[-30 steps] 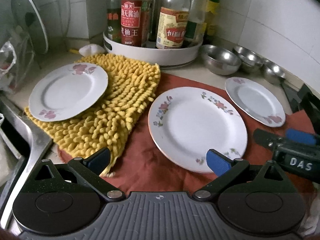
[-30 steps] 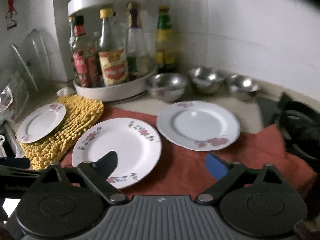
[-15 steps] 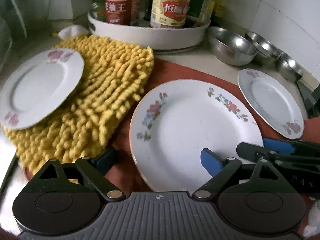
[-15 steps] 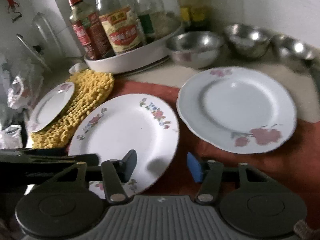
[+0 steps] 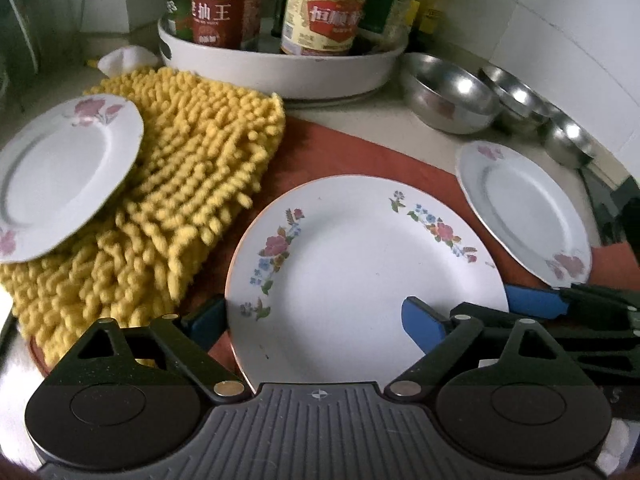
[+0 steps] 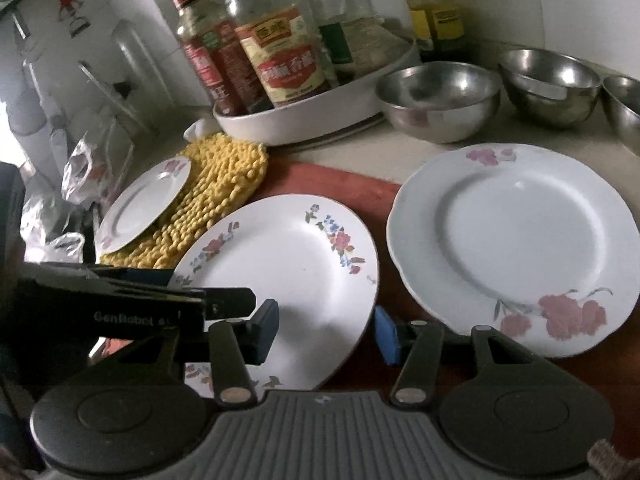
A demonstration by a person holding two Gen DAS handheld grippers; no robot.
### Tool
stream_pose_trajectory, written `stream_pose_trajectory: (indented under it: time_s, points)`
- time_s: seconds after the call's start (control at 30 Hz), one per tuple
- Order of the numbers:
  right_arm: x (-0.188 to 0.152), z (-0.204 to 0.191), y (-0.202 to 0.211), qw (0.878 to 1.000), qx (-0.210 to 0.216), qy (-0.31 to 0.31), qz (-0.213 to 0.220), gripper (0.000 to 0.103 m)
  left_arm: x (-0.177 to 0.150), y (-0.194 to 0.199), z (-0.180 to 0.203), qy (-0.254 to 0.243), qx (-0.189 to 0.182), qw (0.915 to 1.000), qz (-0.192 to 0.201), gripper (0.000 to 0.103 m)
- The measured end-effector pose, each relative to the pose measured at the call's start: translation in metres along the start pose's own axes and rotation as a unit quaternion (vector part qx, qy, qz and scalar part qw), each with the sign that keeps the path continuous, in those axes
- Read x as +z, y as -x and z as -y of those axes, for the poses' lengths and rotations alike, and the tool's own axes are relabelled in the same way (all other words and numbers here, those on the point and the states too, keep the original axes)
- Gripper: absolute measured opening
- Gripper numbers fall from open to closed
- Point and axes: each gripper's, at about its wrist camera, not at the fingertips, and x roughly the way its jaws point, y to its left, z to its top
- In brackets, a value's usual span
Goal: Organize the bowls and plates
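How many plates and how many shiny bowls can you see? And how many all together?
Plates: 3, the big flowered plate in the middle, the plate on the yellow cloth, the plate on the right.
Metal bowls: 3, the near bowl, the middle bowl, the far bowl, cut off at the edge.
Total: 6.

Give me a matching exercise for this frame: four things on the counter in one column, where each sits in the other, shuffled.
Things:
1. large flowered plate
2. small plate with pink flowers on the left
3. sauce bottles
4. steel bowls

Places:
A. in the round white tray
B. partly on the yellow mop cloth
C. on the bare counter by the tiled wall
D. on the red cloth, between both pairs of fingers

Pairs: 1-D, 2-B, 3-A, 4-C
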Motion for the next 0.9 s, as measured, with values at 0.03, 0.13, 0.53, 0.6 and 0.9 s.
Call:
stream_pose_trajectory:
  time_s: [0.03,0.13,0.53,0.6,0.9]
  points:
    - [-0.001,-0.001,0.003,1.0,0.0,0.001,-0.004,0.049,-0.002,0.003,0.002,-0.009,-0.003,1.0,-0.002,0.094]
    - [-0.004,-0.001,0.012,1.0,-0.004,0.003,-0.005,0.049,-0.006,0.01,0.005,-0.035,-0.015,0.9992,-0.011,0.094]
    - [-0.007,-0.026,0.03,0.999,-0.026,0.023,0.024,0.049,0.001,0.021,-0.012,-0.057,-0.049,0.9971,-0.008,0.094]
    - [-0.007,-0.026,0.027,0.999,-0.03,0.024,0.017,0.049,0.003,0.014,-0.014,-0.055,-0.044,0.9974,-0.012,0.093]
    - [-0.01,-0.024,0.022,0.998,-0.052,0.025,0.007,0.049,-0.002,0.011,-0.007,-0.071,-0.064,0.9952,-0.022,0.093]
